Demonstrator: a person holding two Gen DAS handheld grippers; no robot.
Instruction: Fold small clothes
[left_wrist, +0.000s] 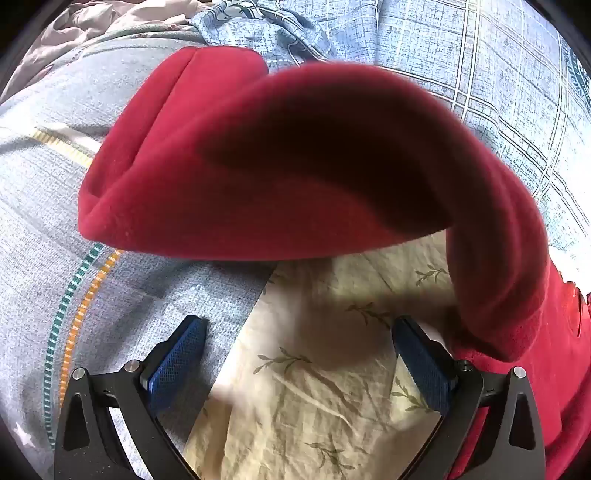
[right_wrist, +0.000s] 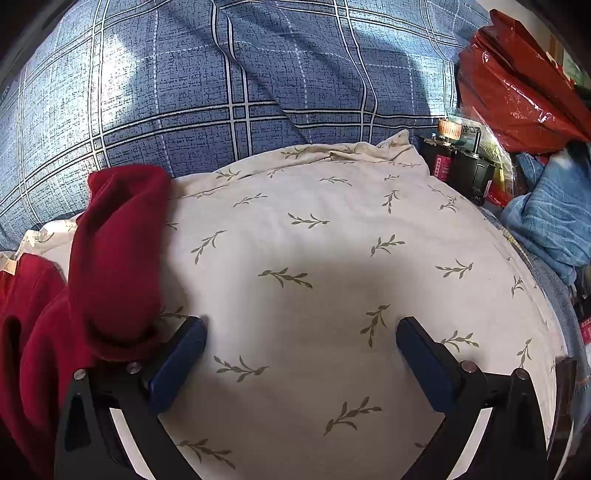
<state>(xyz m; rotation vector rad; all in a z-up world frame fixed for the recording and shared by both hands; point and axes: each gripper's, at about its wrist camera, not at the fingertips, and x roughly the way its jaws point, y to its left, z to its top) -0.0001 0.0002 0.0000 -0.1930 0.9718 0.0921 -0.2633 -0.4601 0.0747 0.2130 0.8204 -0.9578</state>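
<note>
A bed with a blue checked cover carries a leaf-print pillow. A red garment drapes the pillow's left edge. Left tool and right tool gape wide above the pillow, gripping nothing.

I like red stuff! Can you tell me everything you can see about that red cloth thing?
The red garment looks like soft, fuzzy fleece in plain deep red. It lies rumpled, not yet folded neatly, with one long part curving over and casting a dark shadow on itself. It rests partly on the blue checked bedding and partly on the cream leaf-print sheet. Neither gripper holds it.
</note>
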